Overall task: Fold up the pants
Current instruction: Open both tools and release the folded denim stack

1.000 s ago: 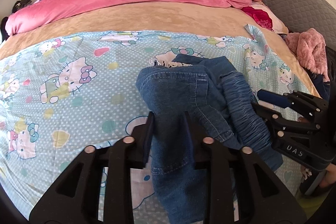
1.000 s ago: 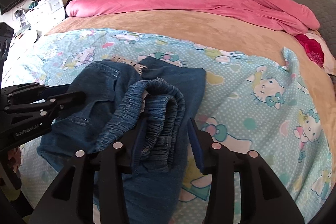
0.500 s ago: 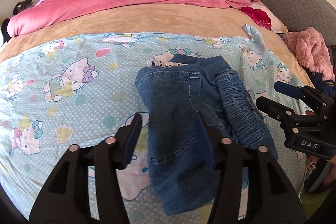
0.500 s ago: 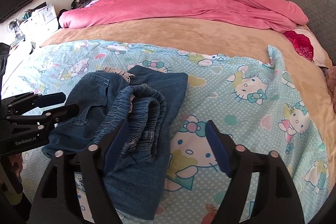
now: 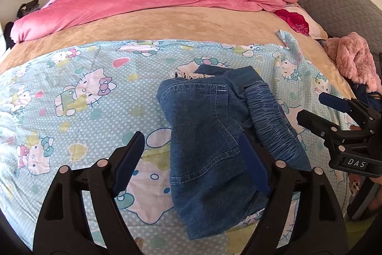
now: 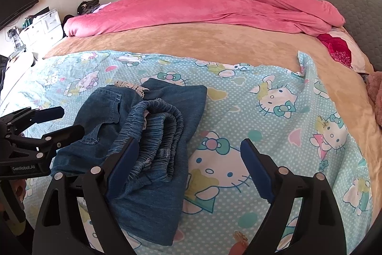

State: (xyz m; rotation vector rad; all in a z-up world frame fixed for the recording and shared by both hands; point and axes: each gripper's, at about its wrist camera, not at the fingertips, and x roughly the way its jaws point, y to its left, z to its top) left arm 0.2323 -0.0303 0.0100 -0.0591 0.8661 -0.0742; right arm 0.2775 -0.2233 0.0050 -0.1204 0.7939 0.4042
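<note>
Since the folded pants (image 5: 214,135) rest on the bed (image 5: 71,99), left tool (image 5: 191,159) and right tool (image 6: 188,164), jaws just widened, grip nothing.

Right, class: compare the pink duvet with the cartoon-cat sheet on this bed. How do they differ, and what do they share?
The pink duvet is plain pink; the cartoon-cat sheet is pale blue, dotted and printed. The duvet lies bunched along the bed's far side; the sheet lies spread fairly flat on the near side. Only the sheet has the folded jeans on it. Both rest on the tan blanket.
</note>
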